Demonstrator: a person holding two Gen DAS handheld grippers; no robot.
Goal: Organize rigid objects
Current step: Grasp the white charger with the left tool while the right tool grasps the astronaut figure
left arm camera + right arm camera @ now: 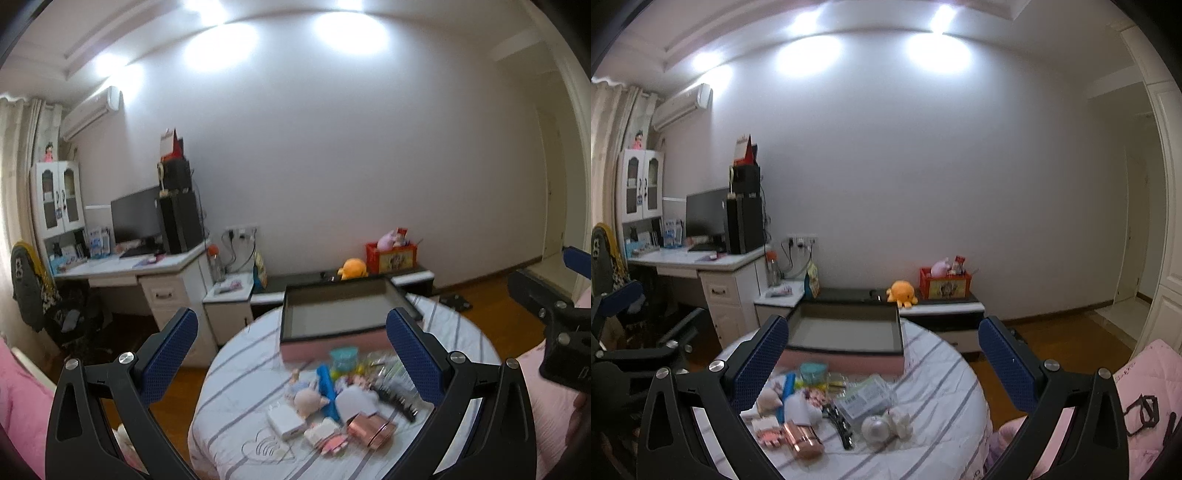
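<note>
A round table with a striped cloth (236,373) carries an open pink box with a dark rim (332,312) at its far side. In front of the box lies a heap of small items: a teal cup (344,357), a blue comb (328,391), a doll head (308,400), a white charger (286,424), a rose-gold case (371,430) and a black comb (395,400). My left gripper (292,325) hangs open above the heap, holding nothing. My right gripper (883,332) is open too, above the same heap, where a clear plastic box (866,400) and a white round figure (882,426) show.
A low cabinet (942,306) behind the table holds an orange plush (902,291) and a red crate (943,286). A desk with a monitor (135,219) and a chair (40,291) stand at the left. Pink bedding (1145,387) lies to the right.
</note>
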